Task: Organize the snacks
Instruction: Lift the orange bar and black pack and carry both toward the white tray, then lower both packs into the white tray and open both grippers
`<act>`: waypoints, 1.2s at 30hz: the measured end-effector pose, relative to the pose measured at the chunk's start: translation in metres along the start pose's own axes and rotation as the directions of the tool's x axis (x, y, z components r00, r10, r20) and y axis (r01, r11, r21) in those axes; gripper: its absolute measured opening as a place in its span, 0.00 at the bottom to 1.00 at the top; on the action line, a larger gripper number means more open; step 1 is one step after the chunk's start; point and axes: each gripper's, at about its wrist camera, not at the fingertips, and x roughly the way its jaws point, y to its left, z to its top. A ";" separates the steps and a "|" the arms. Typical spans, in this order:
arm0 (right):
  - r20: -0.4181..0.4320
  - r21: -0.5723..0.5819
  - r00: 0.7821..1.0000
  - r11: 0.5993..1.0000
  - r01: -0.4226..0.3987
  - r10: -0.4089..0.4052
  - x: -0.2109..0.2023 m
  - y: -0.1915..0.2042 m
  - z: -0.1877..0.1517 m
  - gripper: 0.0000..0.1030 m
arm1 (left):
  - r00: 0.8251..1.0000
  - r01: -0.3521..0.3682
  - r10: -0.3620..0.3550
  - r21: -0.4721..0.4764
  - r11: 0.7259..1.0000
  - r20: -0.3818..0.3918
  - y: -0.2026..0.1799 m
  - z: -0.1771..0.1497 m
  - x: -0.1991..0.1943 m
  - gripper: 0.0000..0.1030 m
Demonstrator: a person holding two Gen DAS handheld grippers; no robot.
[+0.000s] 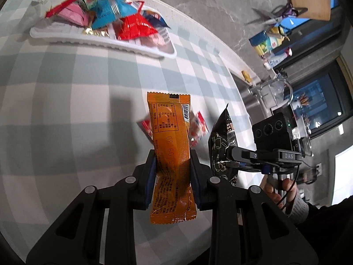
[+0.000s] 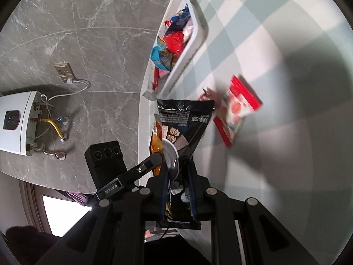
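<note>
My left gripper (image 1: 172,154) is shut on an orange snack packet (image 1: 171,154) and holds it upright above the checked tablecloth (image 1: 66,88). My right gripper (image 2: 177,165) is shut on a black snack bag (image 2: 184,123), also lifted; the bag shows in the left wrist view (image 1: 222,145), and the orange packet shows in the right wrist view (image 2: 157,141). A red and white packet (image 1: 197,125) lies on the cloth below; it also shows in the right wrist view (image 2: 236,108). A white tray (image 1: 103,42) with several snack packets sits at the far side; it shows in the right wrist view (image 2: 194,44) too.
The table's edge (image 1: 240,84) runs along the right, with grey marble floor (image 2: 88,33) beyond. A white appliance with hoses (image 2: 19,123) stands on the floor. Bottles and clutter (image 1: 271,42) sit on a shelf past the table.
</note>
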 end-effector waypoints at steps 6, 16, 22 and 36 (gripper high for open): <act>0.014 0.000 1.000 1.000 -0.018 0.018 0.009 0.007 0.025 0.18 | 0.999 -0.006 0.006 -0.013 1.000 0.038 0.012 0.026 -0.015 0.25; 0.021 -0.029 0.999 0.999 -0.028 0.029 0.028 0.028 0.072 0.18 | 0.994 -0.026 0.030 -0.040 0.999 0.102 0.039 0.078 -0.036 0.25; 0.021 -0.052 0.999 0.998 -0.028 0.030 0.042 0.042 0.105 0.18 | 0.990 -0.045 0.051 -0.043 0.998 0.133 0.056 0.113 -0.045 0.25; 0.008 -0.105 1.000 0.994 0.005 -0.004 0.090 0.067 0.188 0.18 | 0.979 -0.113 0.116 -0.030 0.993 0.166 0.100 0.202 -0.048 0.25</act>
